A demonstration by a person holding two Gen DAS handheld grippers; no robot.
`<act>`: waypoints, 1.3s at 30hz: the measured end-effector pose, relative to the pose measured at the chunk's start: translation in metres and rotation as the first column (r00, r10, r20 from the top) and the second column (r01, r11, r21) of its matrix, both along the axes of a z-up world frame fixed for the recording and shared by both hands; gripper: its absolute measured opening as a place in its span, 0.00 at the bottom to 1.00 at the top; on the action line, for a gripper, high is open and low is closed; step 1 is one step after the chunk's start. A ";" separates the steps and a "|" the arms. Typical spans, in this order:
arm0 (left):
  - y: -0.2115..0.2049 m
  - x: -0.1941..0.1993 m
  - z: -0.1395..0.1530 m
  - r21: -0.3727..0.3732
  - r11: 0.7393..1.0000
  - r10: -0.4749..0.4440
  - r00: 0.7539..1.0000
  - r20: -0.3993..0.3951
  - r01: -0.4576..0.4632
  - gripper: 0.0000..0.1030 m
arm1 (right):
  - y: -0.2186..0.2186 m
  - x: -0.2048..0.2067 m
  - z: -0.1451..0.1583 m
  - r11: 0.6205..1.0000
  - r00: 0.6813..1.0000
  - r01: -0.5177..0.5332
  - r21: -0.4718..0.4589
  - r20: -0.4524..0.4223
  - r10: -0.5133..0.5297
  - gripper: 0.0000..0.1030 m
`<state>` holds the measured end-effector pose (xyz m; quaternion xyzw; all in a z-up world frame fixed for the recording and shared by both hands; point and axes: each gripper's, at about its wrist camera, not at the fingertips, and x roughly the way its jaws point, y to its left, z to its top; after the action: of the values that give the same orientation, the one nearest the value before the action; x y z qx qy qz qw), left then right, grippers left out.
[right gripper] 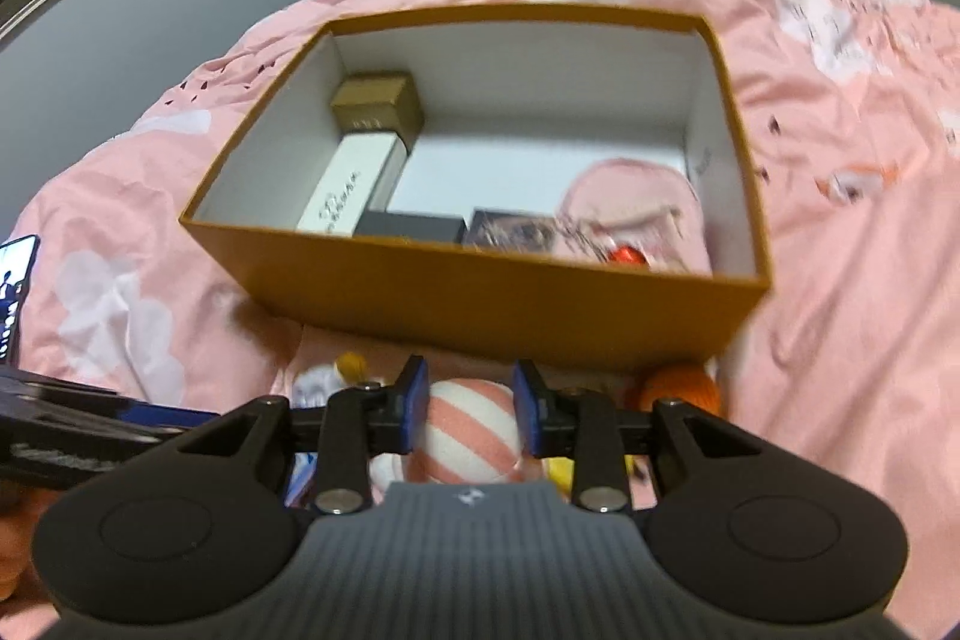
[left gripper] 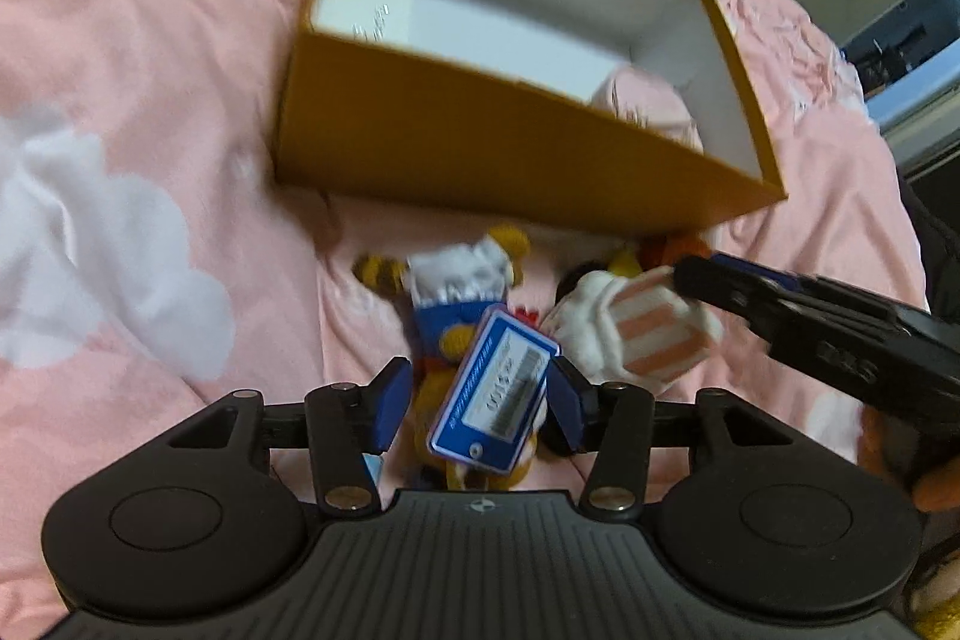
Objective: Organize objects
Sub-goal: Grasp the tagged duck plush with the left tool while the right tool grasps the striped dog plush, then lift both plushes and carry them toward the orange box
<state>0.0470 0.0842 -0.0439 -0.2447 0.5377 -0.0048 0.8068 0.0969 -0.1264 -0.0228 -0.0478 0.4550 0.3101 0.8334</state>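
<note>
orange box (right gripper: 480, 304), gold carton (right gripper: 375, 106), pink pouch (right gripper: 636, 208) inside

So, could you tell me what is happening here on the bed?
A person is tidying small things into an open orange box on a pink bedspread, with a hand-held gripper in each hand. The right hand-held gripper is closed on a pink-and-white striped plush toy just in front of the box. The left hand-held gripper stands open around a second plush toy with a blue tag. Small boxes and a pink pouch already sit inside.
</note>
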 end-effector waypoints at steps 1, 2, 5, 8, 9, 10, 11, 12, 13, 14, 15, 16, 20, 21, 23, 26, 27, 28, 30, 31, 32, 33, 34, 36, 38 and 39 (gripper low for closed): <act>-0.001 0.000 -0.001 -0.007 1.000 -0.004 1.000 -0.004 0.004 0.57 | -0.007 -0.004 0.000 1.000 1.000 0.003 -0.003 -0.017 -0.003 0.31; -0.002 0.001 -0.003 -0.013 1.000 -0.009 1.000 -0.006 0.009 0.57 | -0.014 -0.008 -0.002 1.000 0.999 0.006 -0.010 -0.037 -0.007 0.31; -0.008 0.002 -0.007 -0.006 1.000 -0.026 1.000 -0.014 0.025 0.57 | -0.034 -0.019 -0.009 0.999 0.995 0.024 -0.039 -0.100 -0.028 0.31; -0.016 0.004 -0.010 0.015 0.998 -0.053 0.998 -0.024 0.053 0.57 | -0.051 -0.027 -0.020 0.998 0.983 0.031 -0.061 -0.179 -0.042 0.32; -0.019 0.005 -0.010 0.031 0.998 -0.059 0.998 -0.026 0.060 0.57 | -0.055 -0.030 -0.024 0.997 0.979 0.027 -0.073 -0.200 -0.041 0.32; -0.021 0.006 -0.011 0.046 0.997 -0.065 0.997 -0.028 0.066 0.58 | -0.057 -0.032 -0.028 0.996 0.976 0.019 -0.086 -0.215 -0.038 0.32; -0.023 0.006 -0.011 0.055 0.996 -0.068 0.997 -0.030 0.070 0.58 | -0.057 -0.033 -0.032 0.995 0.973 0.009 -0.097 -0.227 -0.031 0.34; -0.024 0.007 -0.013 0.064 0.995 -0.069 0.997 -0.034 0.071 0.58 | -0.058 -0.034 -0.034 0.995 0.971 0.001 -0.103 -0.236 -0.025 0.35; -0.024 0.008 -0.014 0.071 0.995 -0.070 0.997 -0.039 0.072 0.58 | -0.059 -0.035 -0.035 0.994 0.970 -0.009 -0.110 -0.242 -0.018 0.38; -0.025 0.008 -0.016 0.075 0.994 -0.072 0.996 -0.046 0.075 0.58 | -0.057 -0.034 -0.035 0.993 0.969 -0.027 -0.118 -0.246 -0.003 0.40; -0.025 0.009 -0.017 0.079 0.994 -0.072 0.996 -0.052 0.076 0.58 | -0.055 -0.032 -0.033 0.990 0.969 -0.049 -0.132 -0.245 0.016 0.41; -0.025 0.009 -0.018 0.081 0.994 -0.074 0.996 -0.057 0.078 0.58 | -0.053 -0.031 -0.030 0.988 0.971 -0.066 -0.137 -0.237 0.032 0.42; -0.023 0.009 -0.020 0.074 0.994 -0.069 0.996 -0.061 0.074 0.58 | -0.042 -0.014 -0.016 0.986 0.979 -0.110 -0.126 -0.186 0.086 0.55; -0.022 0.009 -0.020 0.073 0.995 -0.070 0.996 -0.064 0.074 0.58 | -0.038 -0.009 -0.017 0.985 0.976 -0.125 -0.121 -0.191 0.101 0.57; -0.022 0.009 -0.021 0.074 0.994 -0.072 0.995 -0.066 0.077 0.58 | -0.032 0.002 -0.022 0.984 0.969 -0.140 -0.107 -0.220 0.114 0.57; -0.022 0.009 -0.023 0.073 0.994 -0.074 0.994 -0.076 0.080 0.60 | -0.025 0.014 -0.036 0.984 0.950 -0.156 -0.085 -0.287 0.126 0.57; -0.022 0.009 -0.025 0.069 0.994 -0.075 0.994 -0.082 0.081 0.61 | -0.024 0.017 -0.042 0.984 0.944 -0.158 -0.083 -0.304 0.126 0.60; -0.022 0.010 -0.027 0.060 0.995 -0.079 0.993 -0.091 0.085 0.61 | -0.022 0.019 -0.047 0.984 0.942 -0.155 -0.085 -0.312 0.122 0.62; -0.024 0.010 -0.030 0.053 0.995 -0.084 0.991 -0.100 0.090 0.61 | -0.024 0.021 -0.055 0.988 0.933 -0.143 -0.065 -0.343 0.113 0.64; -0.024 0.011 -0.031 0.052 0.995 -0.083 0.991 -0.100 0.089 0.61 | -0.025 0.020 -0.057 0.989 0.932 -0.132 -0.062 -0.348 0.103 0.64; -0.024 0.012 -0.031 0.050 0.995 -0.083 0.992 -0.100 0.088 0.61 | -0.025 0.018 -0.059 0.990 0.934 -0.129 -0.062 -0.344 0.100 0.64; -0.023 0.012 -0.031 0.046 0.995 -0.084 0.992 -0.099 0.089 0.60 | -0.024 0.016 -0.059 0.989 0.936 -0.132 -0.065 -0.337 0.103 0.64; -0.024 0.012 -0.031 0.046 0.995 -0.087 0.991 -0.097 0.092 0.59 | -0.024 0.013 -0.059 0.988 0.938 -0.136 -0.069 -0.330 0.106 0.63; -0.028 0.013 -0.032 0.057 0.993 -0.097 0.991 -0.097 0.103 0.58 | -0.021 0.007 -0.058 0.986 0.943 -0.144 -0.081 -0.313 0.112 0.63; -0.031 0.013 -0.031 0.072 0.990 -0.112 0.989 -0.095 0.119 0.58 | -0.020 0.001 -0.058 0.985 0.947 -0.148 -0.091 -0.302 0.114 0.62; -0.032 0.013 -0.032 0.075 0.989 -0.117 0.989 -0.095 0.124 0.58 | -0.020 -0.002 -0.058 0.984 0.949 -0.150 -0.096 -0.295 0.116 0.61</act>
<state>0.0601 0.0521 -0.0761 -0.1789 0.5871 -0.0210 0.7892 0.0954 -0.1464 -0.0808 -0.0816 0.5845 0.3421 0.7312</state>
